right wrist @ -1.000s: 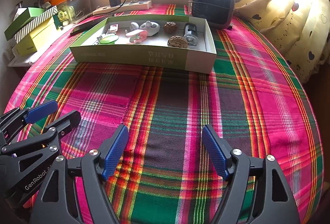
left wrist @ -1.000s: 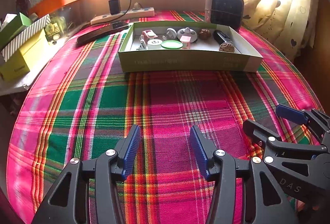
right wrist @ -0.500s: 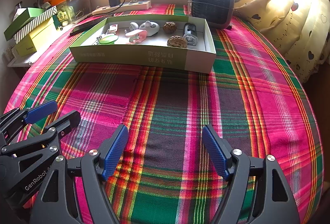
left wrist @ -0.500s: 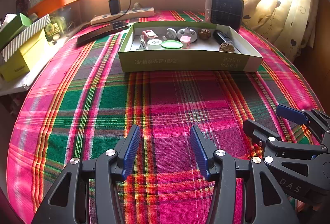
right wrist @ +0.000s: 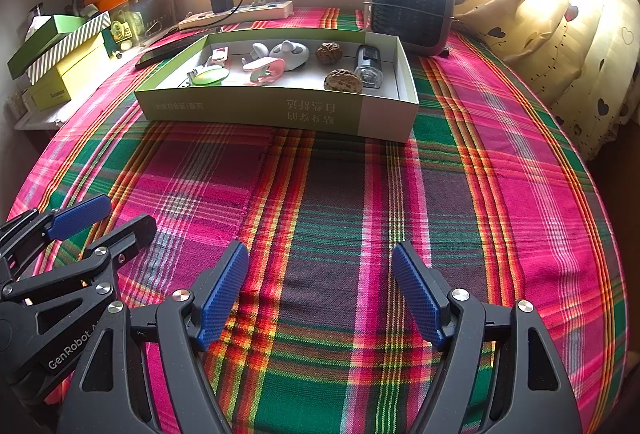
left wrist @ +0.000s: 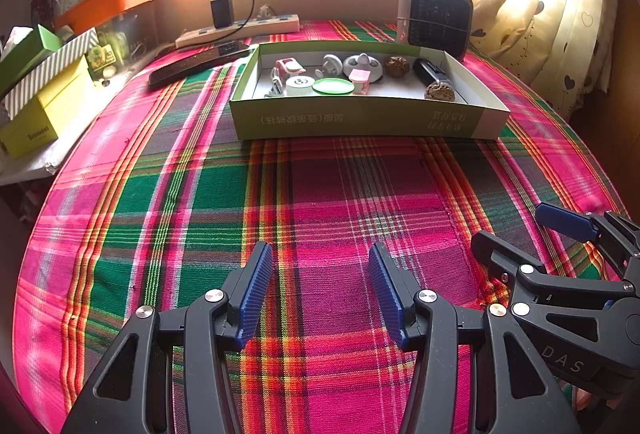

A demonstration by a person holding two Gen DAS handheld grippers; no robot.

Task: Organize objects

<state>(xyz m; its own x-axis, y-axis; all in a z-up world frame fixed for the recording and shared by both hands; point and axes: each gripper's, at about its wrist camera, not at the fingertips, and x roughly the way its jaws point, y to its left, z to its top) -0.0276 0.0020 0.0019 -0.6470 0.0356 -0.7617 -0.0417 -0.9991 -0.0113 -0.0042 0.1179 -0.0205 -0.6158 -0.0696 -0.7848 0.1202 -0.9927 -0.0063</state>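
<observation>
The left gripper (left wrist: 320,290) stands with its blue ribbed pads spread apart and nothing between them, low over the pink, green and orange plaid tablecloth (left wrist: 320,202). The right gripper (right wrist: 320,294) is likewise released and empty, its pads even wider apart, close beside the left one near the front edge of the table.

Compared with the views half a second and a second back, nothing has shifted: both grippers sit in the same spots with the same gaps, and the box has not moved. That stillness reads as a pause, either before a first reach or after the last placement.

Well ahead of both grippers lies the shallow green cardboard box (right wrist: 276,110) with a white inside. In it sit the small items: a flat round green lid (left wrist: 333,86), a pink cube-like piece (left wrist: 359,77), a grey rounded toy with bumps (right wrist: 289,52), two brown wrinkled walnuts (right wrist: 343,80), and a dark cylindrical gadget (right wrist: 368,66). No loose object shows on the cloth between grippers and box, so the gathering looks largely done.

Behind the box stand a small grey fan heater (right wrist: 412,8) and a cream power strip (left wrist: 240,31) with a black charger.
</observation>
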